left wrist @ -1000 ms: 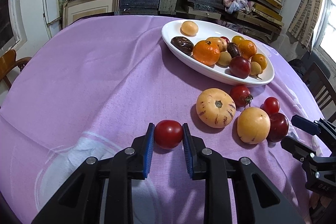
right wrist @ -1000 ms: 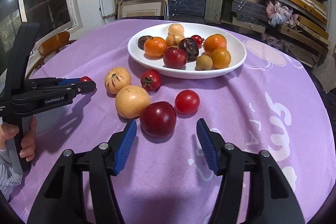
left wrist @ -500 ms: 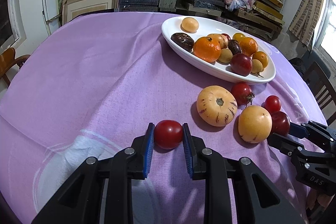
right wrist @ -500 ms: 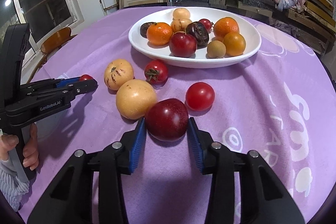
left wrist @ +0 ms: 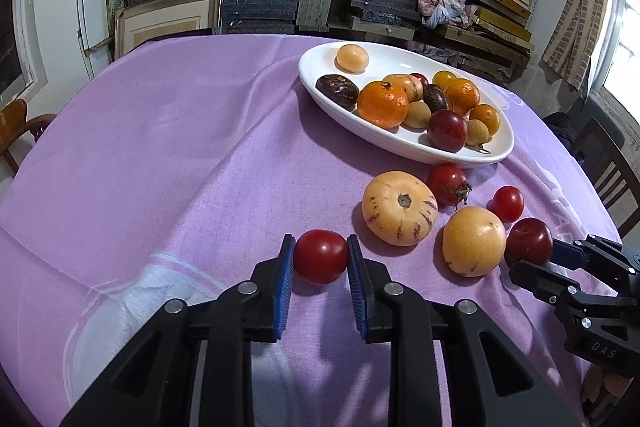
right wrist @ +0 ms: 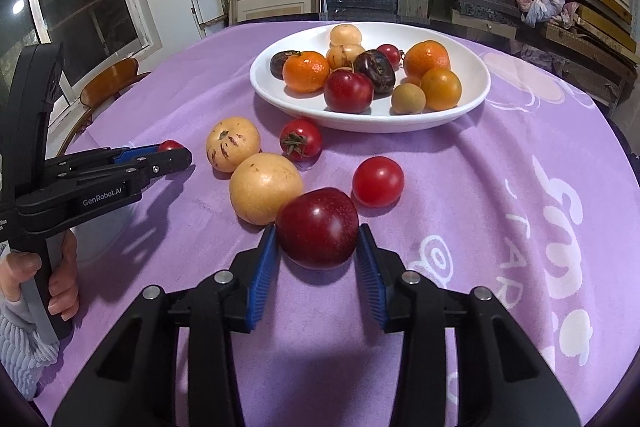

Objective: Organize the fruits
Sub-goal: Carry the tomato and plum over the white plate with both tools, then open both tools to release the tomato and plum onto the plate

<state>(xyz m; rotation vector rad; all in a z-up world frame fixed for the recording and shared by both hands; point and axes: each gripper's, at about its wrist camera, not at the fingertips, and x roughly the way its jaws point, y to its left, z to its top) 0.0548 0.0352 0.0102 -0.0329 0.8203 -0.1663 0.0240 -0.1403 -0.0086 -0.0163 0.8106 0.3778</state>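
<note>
On the cloth: right hand-held gripper [right wrist: 318, 247] newly closed onto plum [right wrist: 318, 227] | left [left wrist: 320, 259] still clamps tomato [left wrist: 321, 256]

Black grippers, blue ribbed jaws, silver screws; ribbed pale-blue sleeve [right wrist: 18, 349].

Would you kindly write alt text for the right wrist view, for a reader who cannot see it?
The right gripper has its blue fingers closed on a dark red plum on a purple tablecloth. Beyond lie loose tomatoes and yellow fruits, then a white bowl of mixed fruit; at left, the left gripper pinches a small tomato.
</note>
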